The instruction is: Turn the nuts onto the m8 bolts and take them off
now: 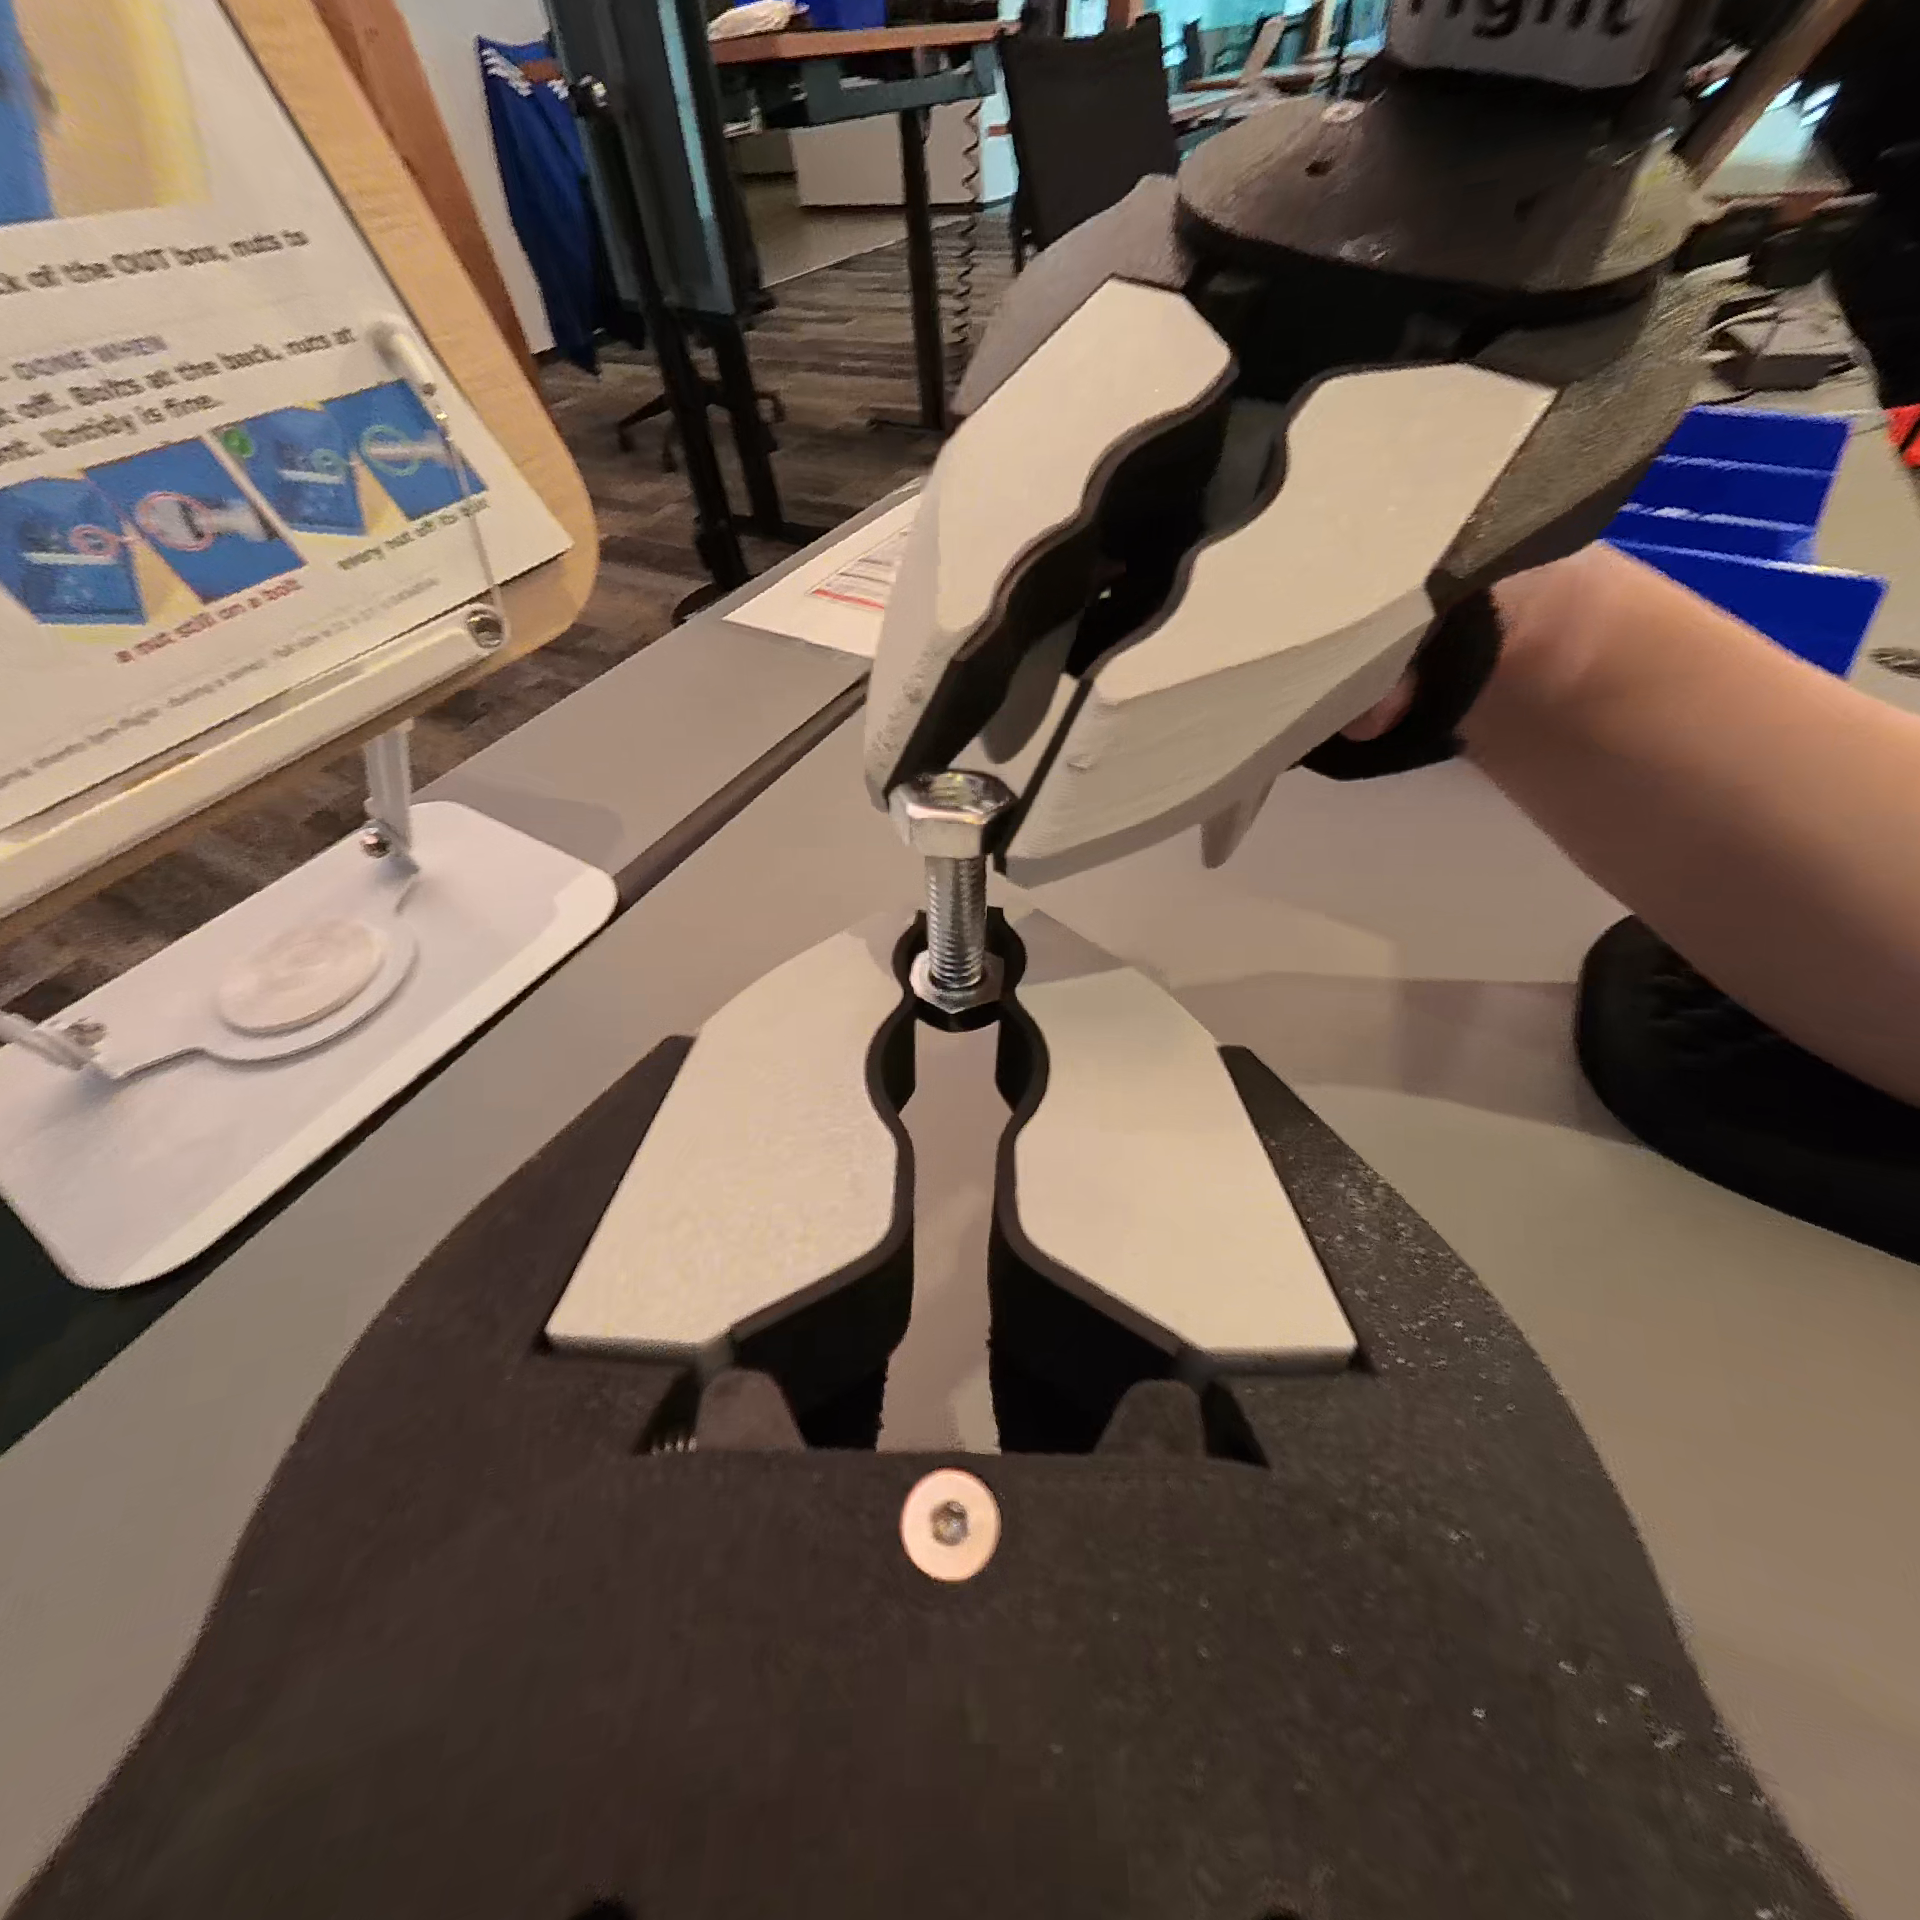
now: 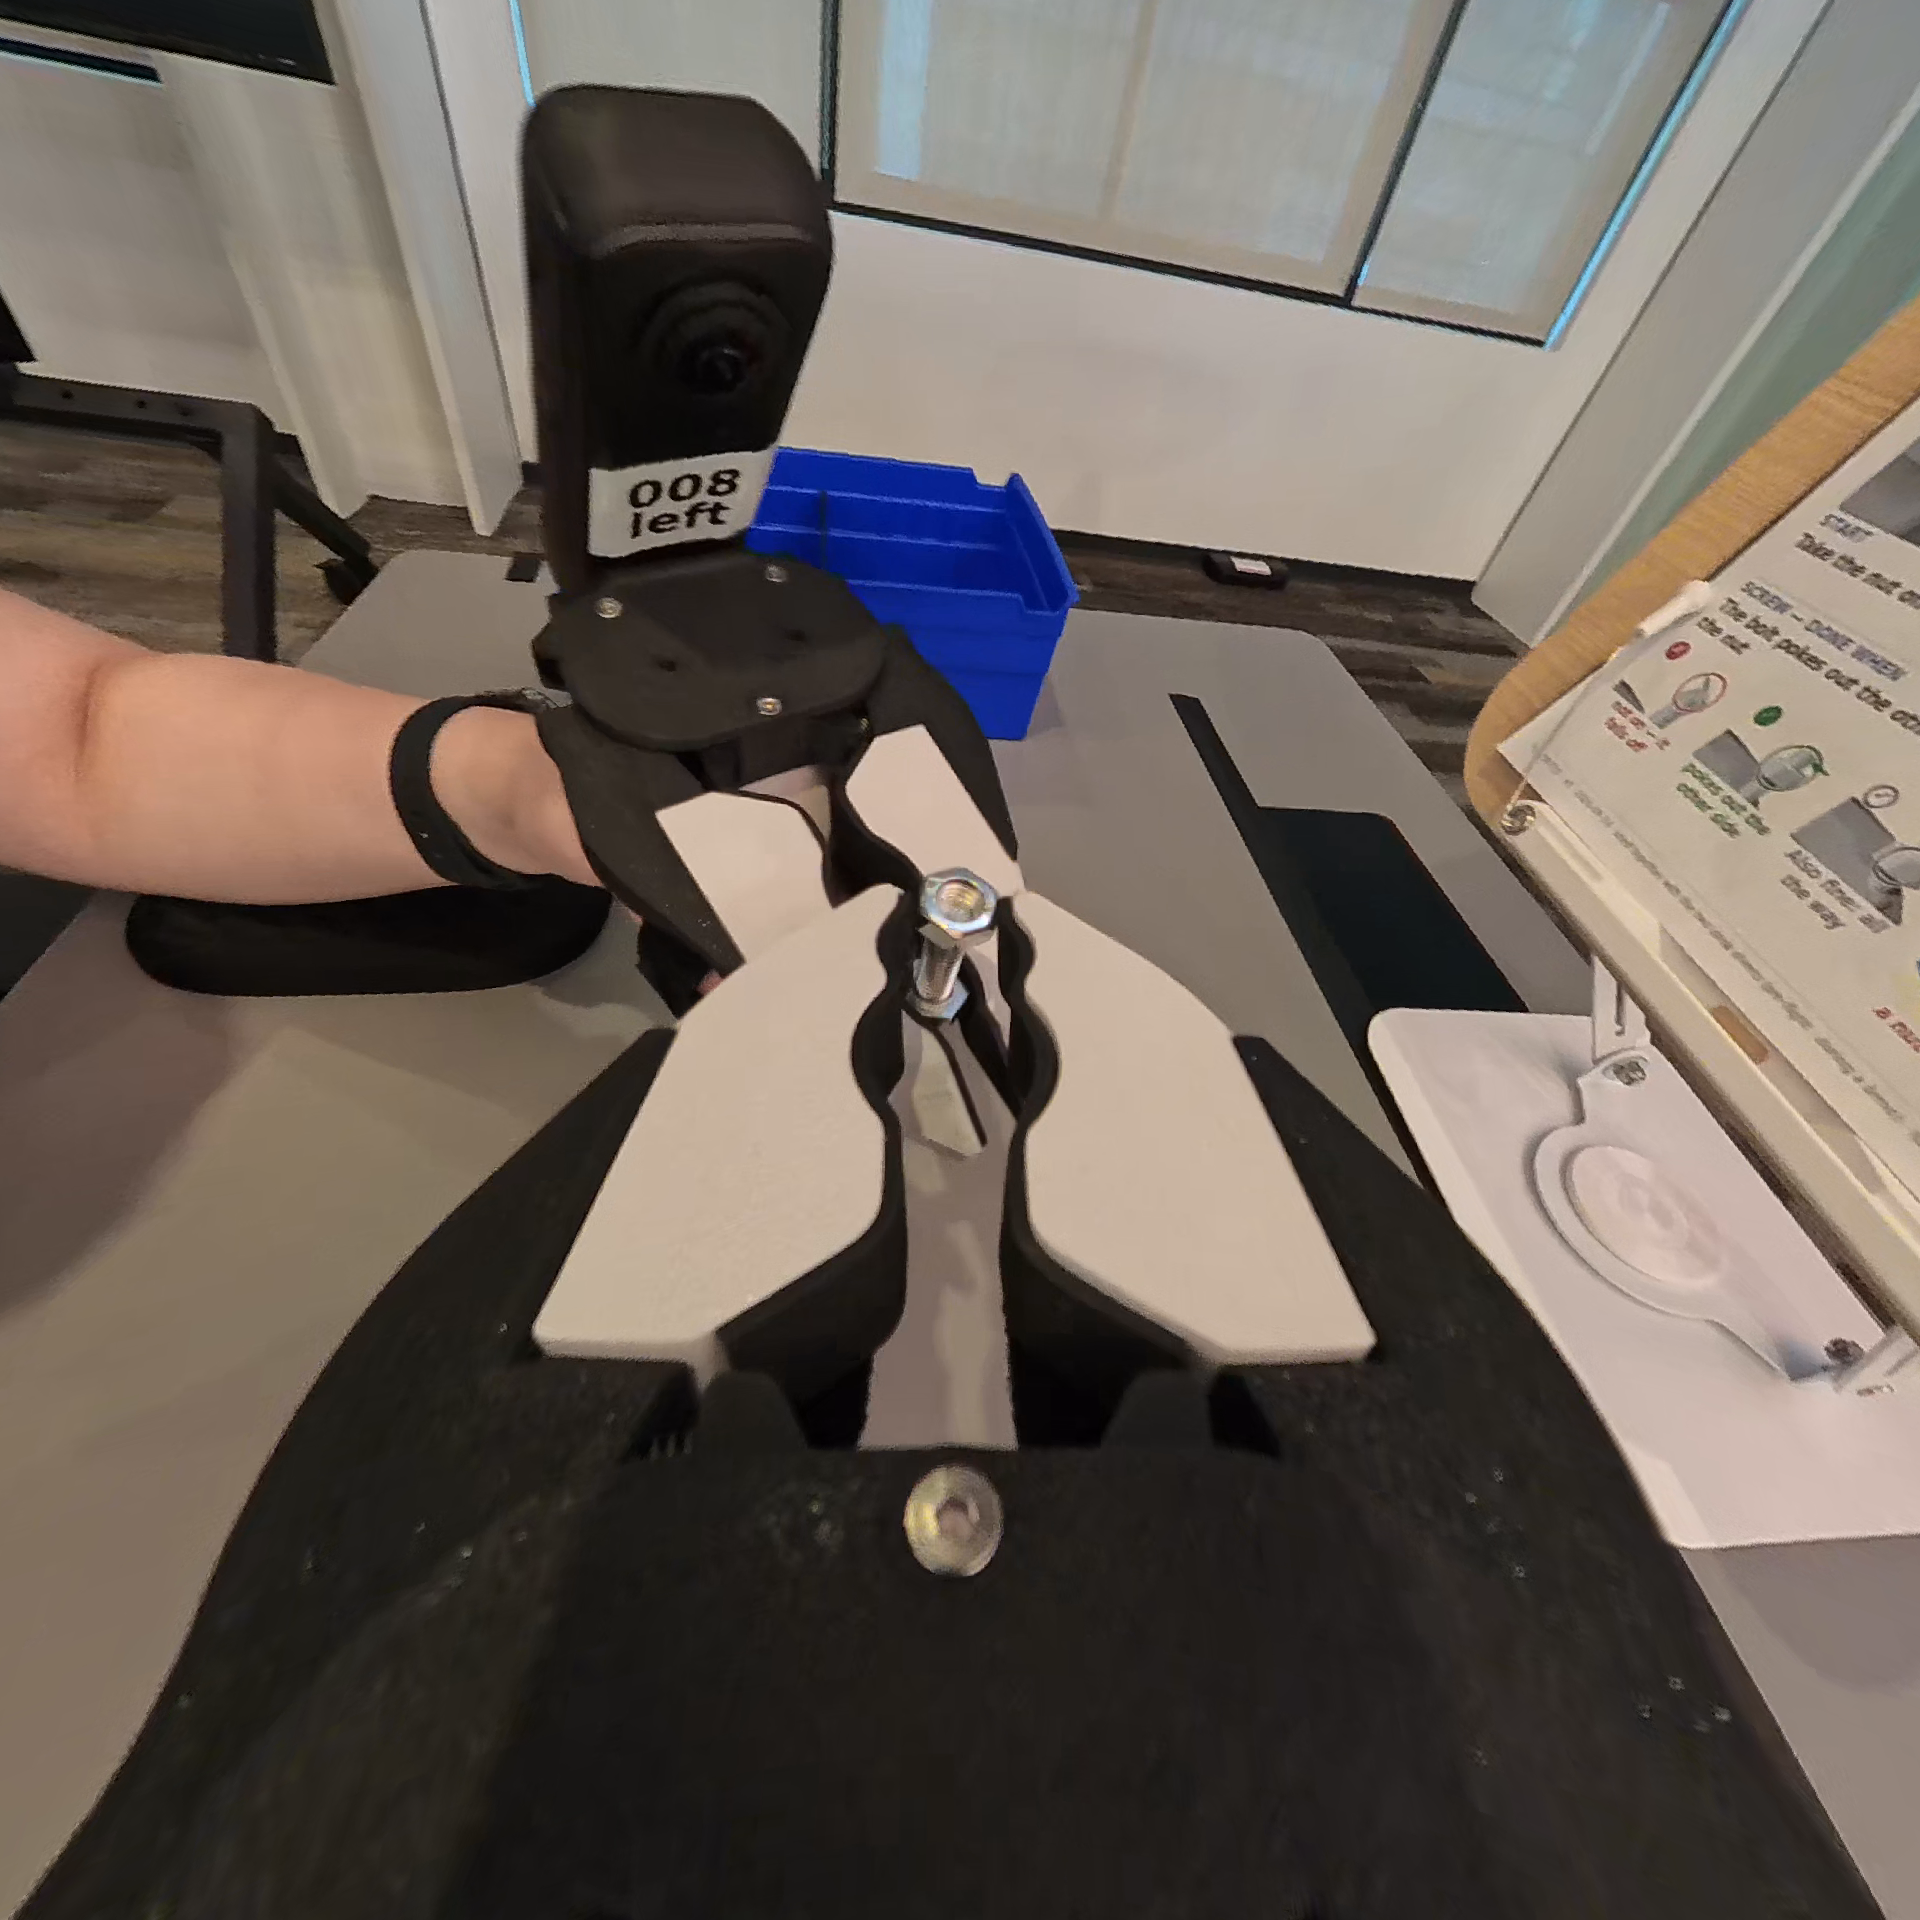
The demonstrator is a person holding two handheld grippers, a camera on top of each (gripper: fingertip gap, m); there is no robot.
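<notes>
A silver M8 bolt (image 1: 954, 914) stands upright above the grey table (image 1: 1299, 935) between my two grippers. My right gripper (image 1: 956, 821) comes down from above and is shut on the bolt's hex head (image 2: 961, 902). My left gripper (image 1: 954, 987) reaches in level from below and is shut on a thin hex nut (image 1: 954, 995) at the lower end of the thread. In the right wrist view my right gripper (image 2: 961, 920) pinches the head, the nut (image 2: 935, 1003) shows in the gap, and the left gripper's fingers (image 2: 748, 852) lie beyond.
A blue bin (image 2: 935, 592) sits at the table's far side. An instruction board (image 1: 208, 416) on a white base plate (image 1: 312, 987) stands at one side. A black wrist pad (image 2: 364, 935) lies under the person's forearm (image 2: 208, 769). There is about 5 cm between the tips of the two grippers.
</notes>
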